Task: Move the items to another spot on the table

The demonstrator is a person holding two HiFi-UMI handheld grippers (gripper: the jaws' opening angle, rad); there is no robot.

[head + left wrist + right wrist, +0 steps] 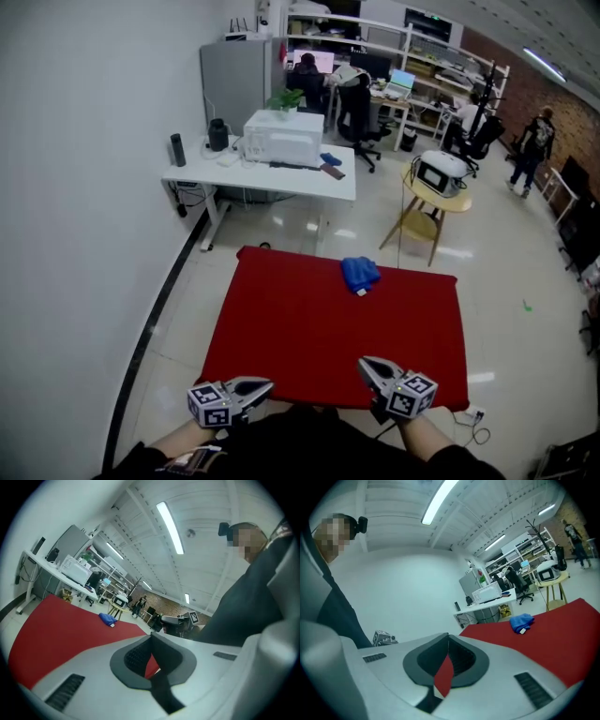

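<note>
Left hand-held gripper (265, 383): jaws drawn together at the tips, nothing between the pads, only a sliver of red cloth seen through the gap behind them. Right hand-held gripper (367, 365): same state, jaws closed to a narrow slit and empty. Both sit low at the near edge of the red surface (281, 328), one on each side of the person's body, tips angled inward and forward; this reads as a resting or ready posture, held close because nothing is within reach yet. Forearms show just behind them at the bottom of the head view. Outward from there the red covering is bare across its whole near and middle part. The only item on it is a blue cloth (359, 273), bunched or loosely folded with a small pale tag at its near side, lying close to the far edge and a little right of centre, well apart from both grippers. Judgement: the move has not begun; the cloth lies on the right gripper's side, so that one is the likelier to reach, and its jaws must open first. Soft fabric will sag and may trail when lifted from one pinch. Past the surface: pale glossy floor (281, 230), a white desk (309, 178) against the wall, people at workstations further back
</note>
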